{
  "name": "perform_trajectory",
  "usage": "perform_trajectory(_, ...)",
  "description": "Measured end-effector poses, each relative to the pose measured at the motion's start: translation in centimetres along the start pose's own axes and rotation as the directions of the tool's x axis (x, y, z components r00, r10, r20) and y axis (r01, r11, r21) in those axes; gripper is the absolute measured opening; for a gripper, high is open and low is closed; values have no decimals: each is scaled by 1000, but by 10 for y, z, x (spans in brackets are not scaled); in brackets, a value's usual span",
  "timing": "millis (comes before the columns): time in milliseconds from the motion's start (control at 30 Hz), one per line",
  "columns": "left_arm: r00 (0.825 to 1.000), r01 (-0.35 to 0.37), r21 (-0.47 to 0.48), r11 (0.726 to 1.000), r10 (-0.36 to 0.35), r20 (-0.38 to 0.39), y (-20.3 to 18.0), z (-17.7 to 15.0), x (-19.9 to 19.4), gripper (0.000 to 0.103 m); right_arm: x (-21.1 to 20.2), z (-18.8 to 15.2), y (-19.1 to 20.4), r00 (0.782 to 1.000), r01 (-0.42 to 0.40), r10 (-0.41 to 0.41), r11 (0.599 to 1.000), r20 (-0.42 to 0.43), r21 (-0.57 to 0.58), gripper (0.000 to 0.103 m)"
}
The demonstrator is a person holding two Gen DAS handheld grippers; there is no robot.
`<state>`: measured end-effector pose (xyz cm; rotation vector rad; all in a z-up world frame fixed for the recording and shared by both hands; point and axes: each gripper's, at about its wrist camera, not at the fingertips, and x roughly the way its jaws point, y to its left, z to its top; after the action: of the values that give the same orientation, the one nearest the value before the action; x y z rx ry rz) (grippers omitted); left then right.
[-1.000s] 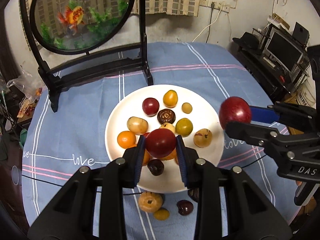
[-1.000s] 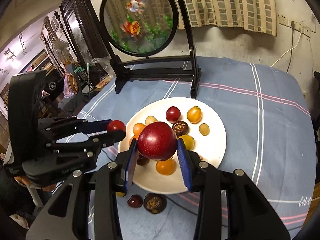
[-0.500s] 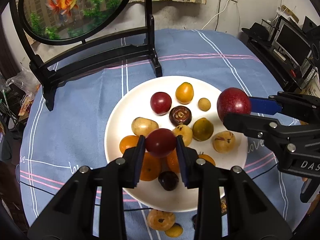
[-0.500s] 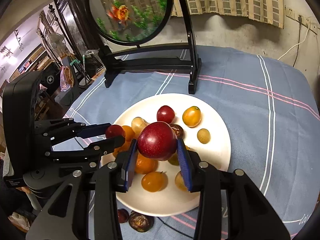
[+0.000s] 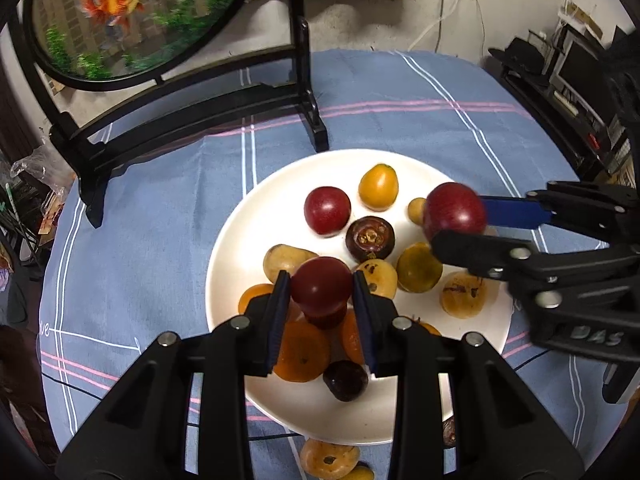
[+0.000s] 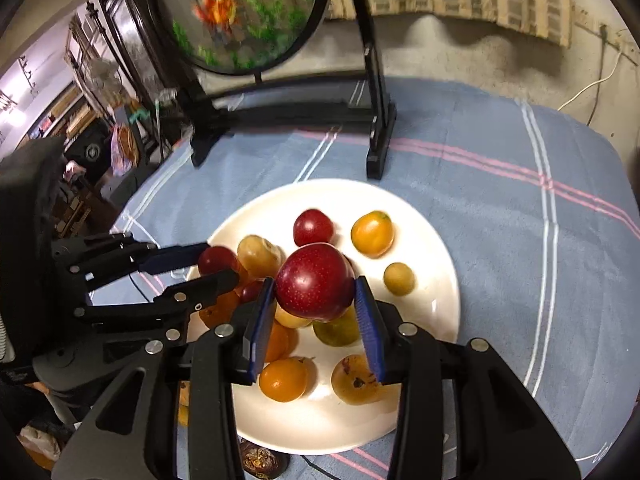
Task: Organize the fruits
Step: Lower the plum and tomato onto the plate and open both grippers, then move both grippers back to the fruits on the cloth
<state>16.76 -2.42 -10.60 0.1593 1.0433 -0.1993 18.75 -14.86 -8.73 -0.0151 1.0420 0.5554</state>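
Observation:
A white plate [image 5: 248, 232] on the blue striped cloth holds several small fruits: red, orange, yellow and dark brown. My left gripper [image 5: 320, 280] is shut on a small dark red fruit [image 5: 321, 294] just above the fruits at the plate's near left side. My right gripper [image 6: 315, 285] is shut on a larger red plum [image 6: 310, 272] over the middle of the plate [image 6: 432, 248]. In the left wrist view the right gripper [image 5: 456, 226] comes in from the right with the plum [image 5: 452, 208]. The right wrist view shows the left gripper [image 6: 219, 263] entering from the left.
A round goldfish picture on a black stand [image 5: 308, 96] rises behind the plate. A brown fruit [image 5: 328, 456] and a dark one [image 6: 260, 460] lie on the cloth at the plate's near edge. Shelves with electronics [image 5: 576, 80] stand beyond the table's right side.
Both grippers have come forward and down over the plate, each still holding its fruit. The plate and its fruits look larger and nearer now.

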Motion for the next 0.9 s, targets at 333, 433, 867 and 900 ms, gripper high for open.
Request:
perform_trajectory(333, 1000, -28, 4, 1000, 28, 8, 0, -6, -3, 69, -13, -1, -6, 998, 57, -58, 998, 36, 19, 65)
perform_trajectory(433, 999, -32, 6, 999, 32, 21, 1, -8, -11, 69, -27, -1, -4, 997, 53, -54, 998, 59, 18, 65)
perform_trajectory(867, 994, -57, -91, 994, 65, 84, 35, -49, -66, 73, -74, -62, 46, 995, 33, -27, 998, 100, -57, 65)
perform_trajectory(900, 995, -57, -113, 992, 66, 78, 41, -58, -69, 73, -74, -76, 55, 996, 36, -29, 996, 90, -77, 65)
